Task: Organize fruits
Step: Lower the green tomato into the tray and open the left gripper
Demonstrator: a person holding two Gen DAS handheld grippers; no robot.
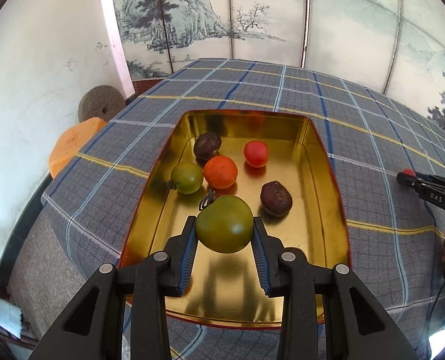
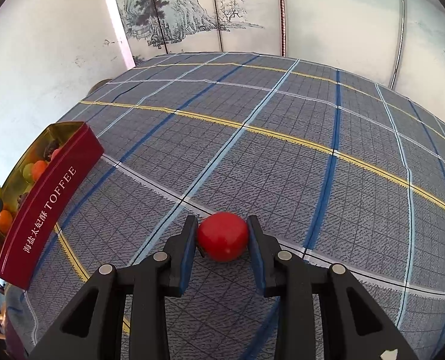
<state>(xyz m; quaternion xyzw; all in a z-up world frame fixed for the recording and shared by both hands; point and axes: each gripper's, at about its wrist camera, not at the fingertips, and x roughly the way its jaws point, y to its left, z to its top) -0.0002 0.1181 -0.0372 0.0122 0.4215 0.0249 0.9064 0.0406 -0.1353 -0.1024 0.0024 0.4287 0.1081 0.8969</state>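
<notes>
My left gripper (image 1: 224, 226) is clamped on a large green tomato (image 1: 224, 228), both pads pressed against its sides, and I hold it above the near half of the gold-lined tin (image 1: 312, 138). The tomato hangs clear of the tin's floor, its dry stem pointing up and away from me. Beyond it in the tin lie a smaller green tomato (image 1: 187, 177) touching an orange fruit (image 1: 220, 172), a red tomato (image 1: 255, 154) further back, and two dark wrinkled fruits, one (image 1: 207, 145) at the far left corner and one (image 1: 276, 198) toward the right wall. The tin sits near the left edge of the desk (image 1: 372, 156), which is covered in a grey plaid cloth.

My right gripper (image 2: 222, 237) is closed on a red tomato (image 2: 223, 236), squeezed between the two pads just over the cloth, toward the near edge of the desk and well to the right of the tin. From this side the tin shows its red outer wall with "TOFFEE" printed on it.

An orange stool (image 1: 72, 150) and a round stone disc (image 1: 101, 104) stand past the desk's left edge, and a painted folding screen (image 1: 222, 15) stands behind its far edge.
</notes>
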